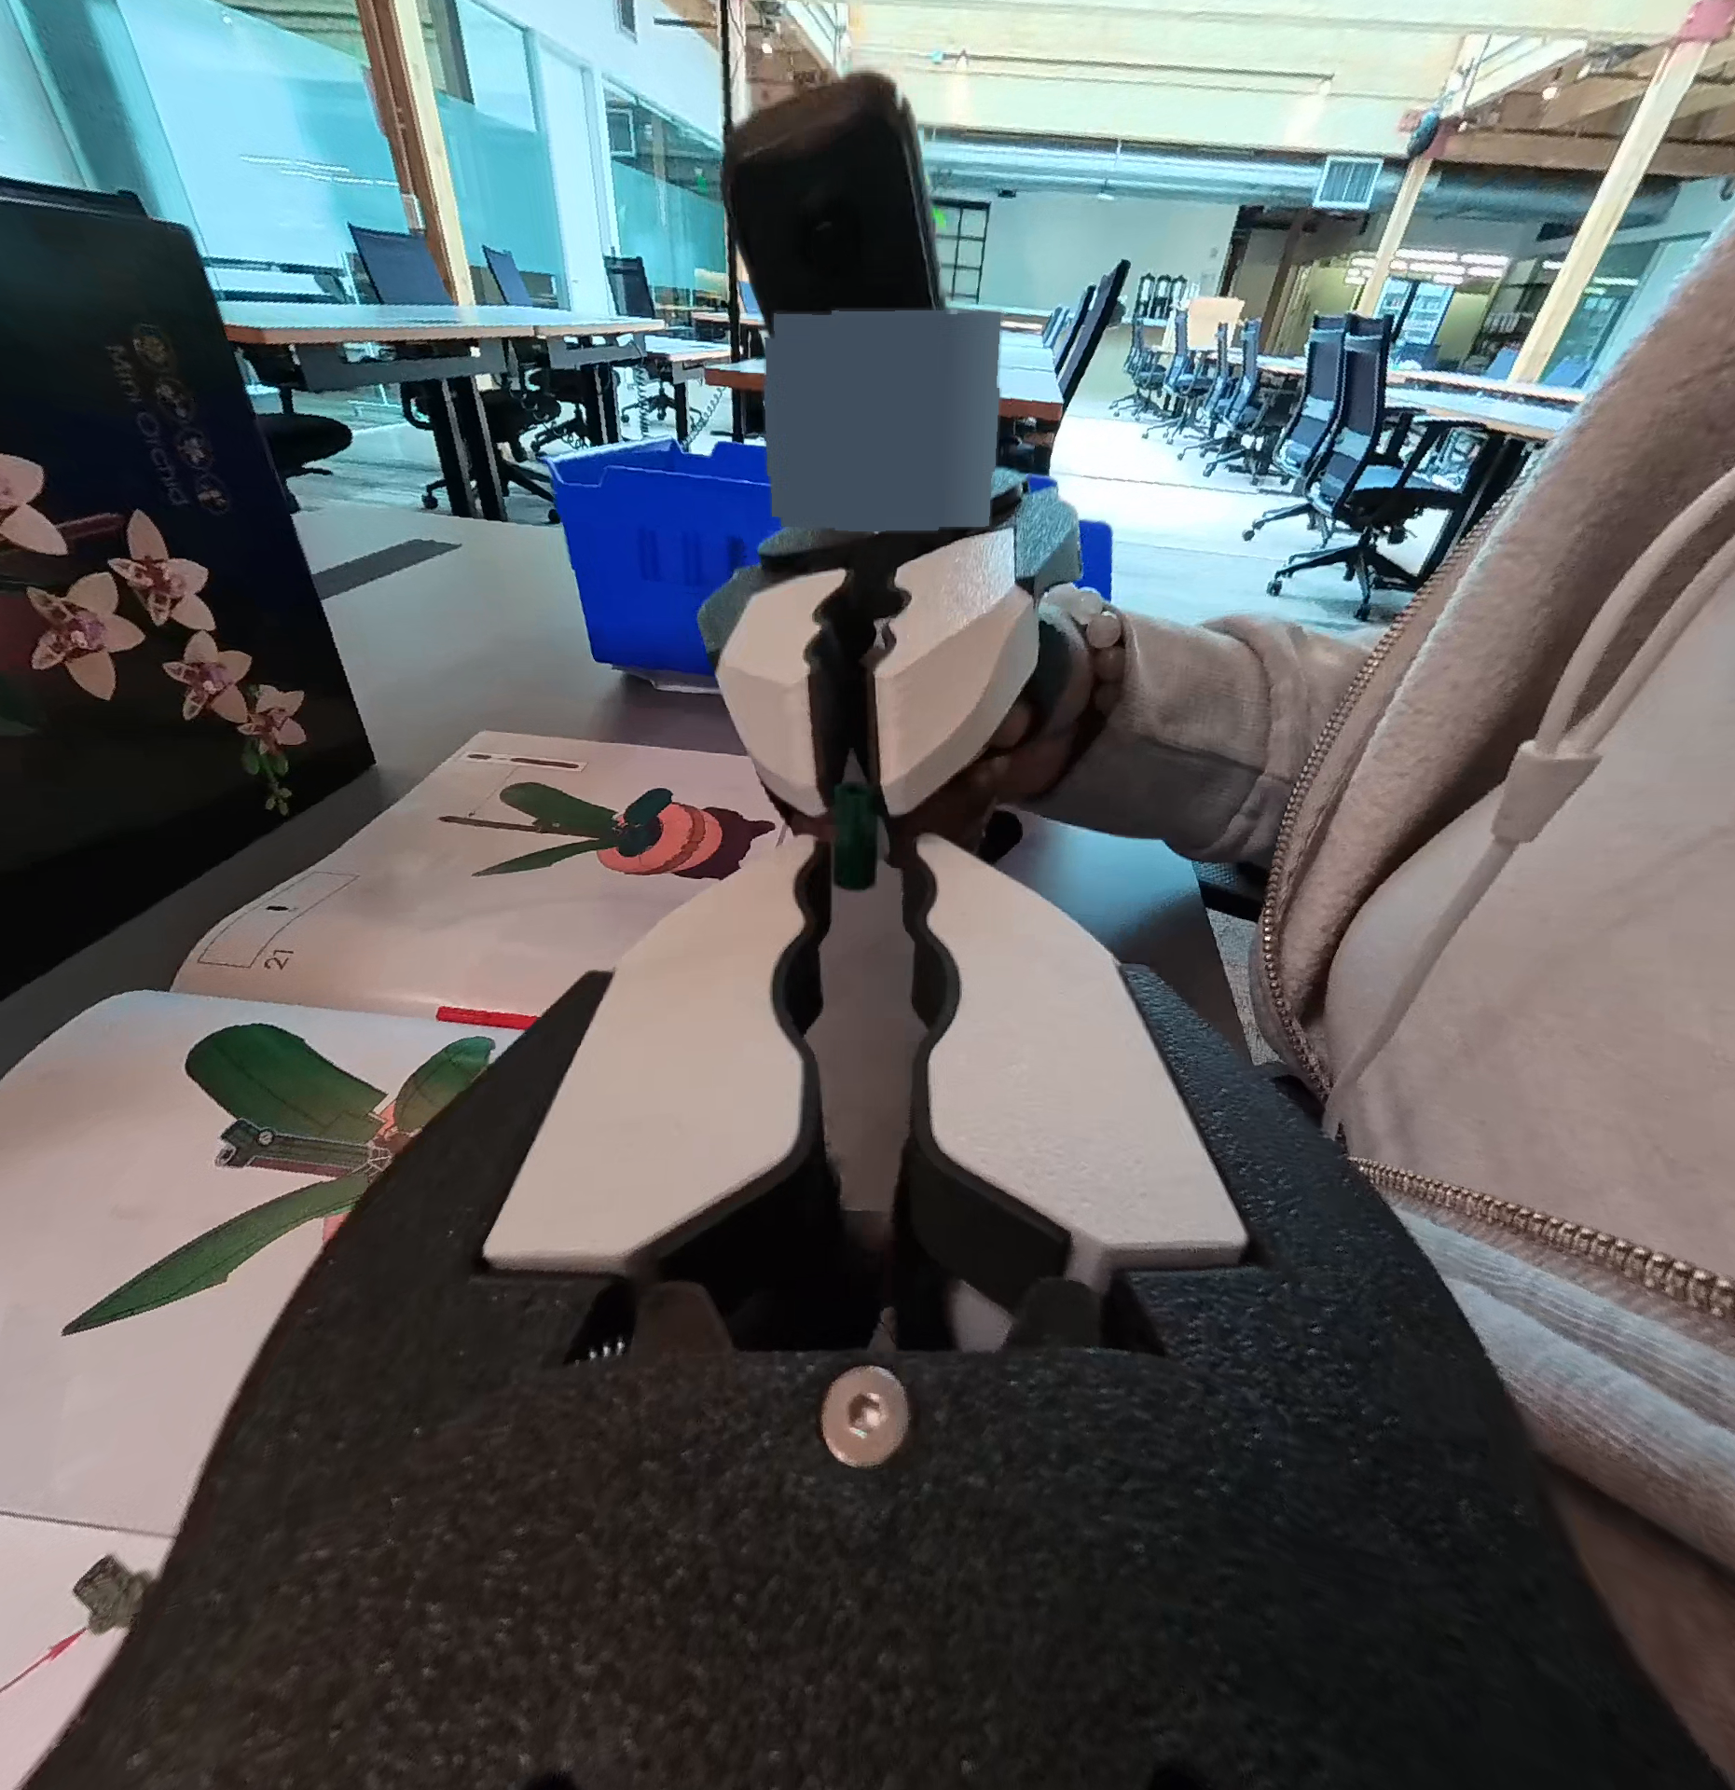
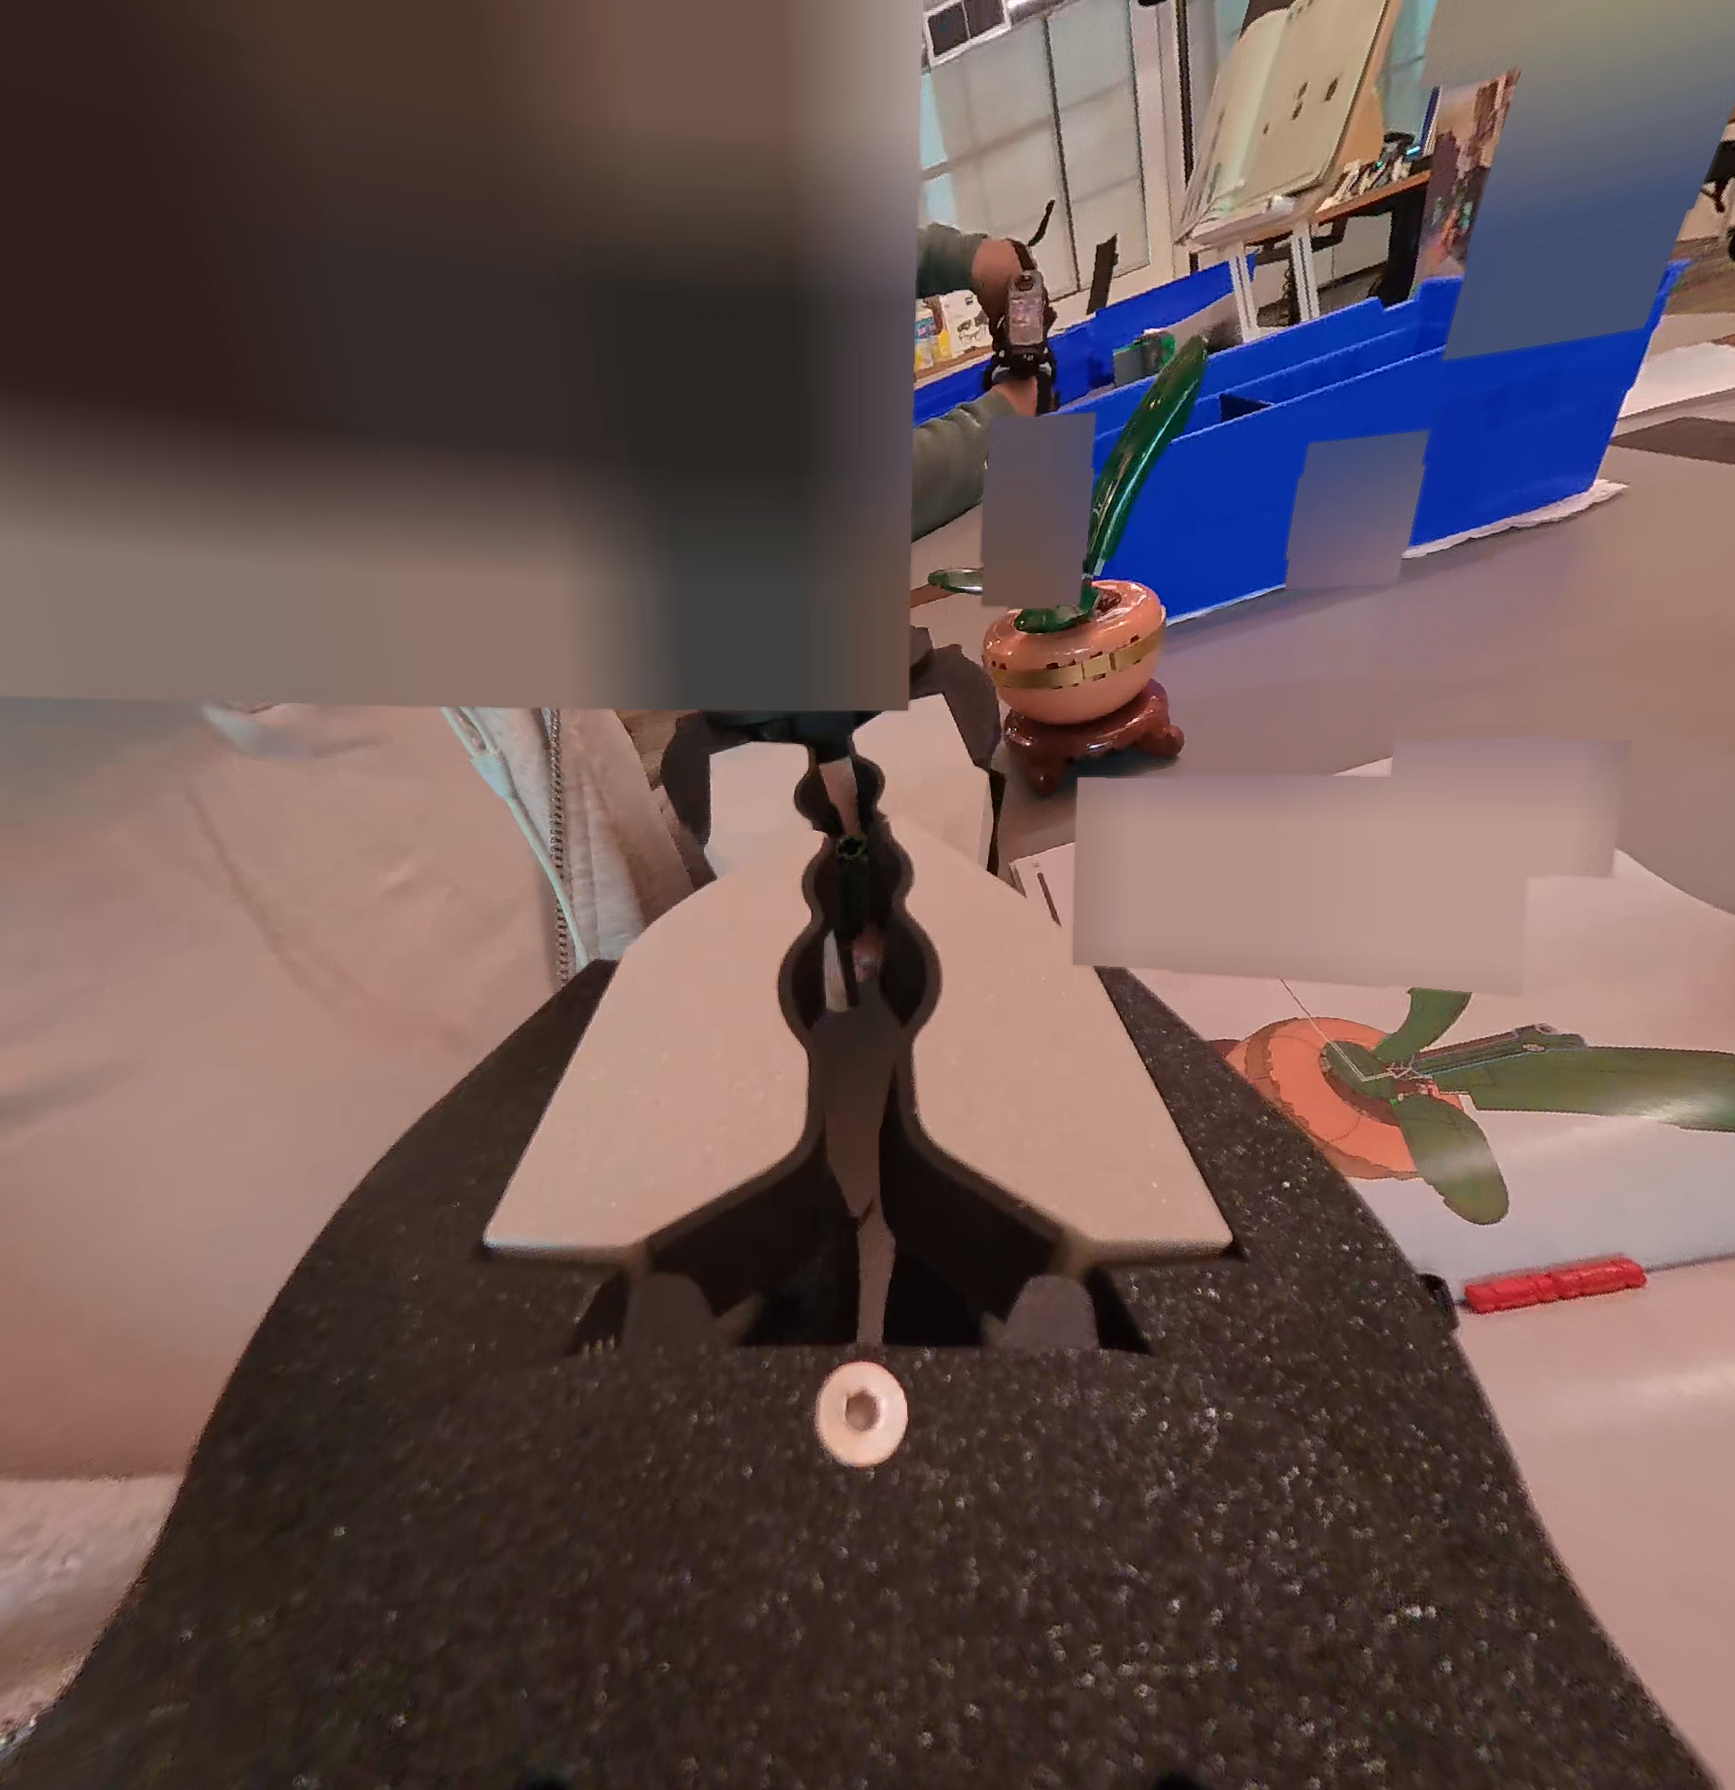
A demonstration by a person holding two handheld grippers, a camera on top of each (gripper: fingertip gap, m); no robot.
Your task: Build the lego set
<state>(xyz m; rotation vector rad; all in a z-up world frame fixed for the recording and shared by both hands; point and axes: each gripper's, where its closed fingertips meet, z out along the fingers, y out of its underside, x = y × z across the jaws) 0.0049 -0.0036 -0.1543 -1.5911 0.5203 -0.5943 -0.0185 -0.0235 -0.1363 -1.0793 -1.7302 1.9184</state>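
A small dark green rod piece (image 1: pixel 853 838) hangs in the air between my two grippers, which face each other tip to tip. My right gripper (image 1: pixel 849 775) is shut on its far end; in the right wrist view that gripper (image 2: pixel 851 864) pinches the green piece (image 2: pixel 851 850). My left gripper (image 1: pixel 855 857) has its jaws nearly together around the near end, and contact is unclear. The built pot (image 2: pixel 1076 668) with a tall green leaf (image 2: pixel 1144 455) stands on the table beyond.
The open instruction booklet (image 1: pixel 514 872) lies under the grippers, with a red brick (image 2: pixel 1556 1283) at its edge. The black set box (image 1: pixel 117 581) stands at the left. Blue bins (image 2: pixel 1328 436) are behind. A person's beige hoodie (image 1: pixel 1522 872) fills the right. My left and right fingertips are right by each other. Left tips and right tips are each some 15 cm from the red brick (image 2: pixel 1556 1283). It turns up in the left wrist view (image 1: pixel 490 1012) as well.
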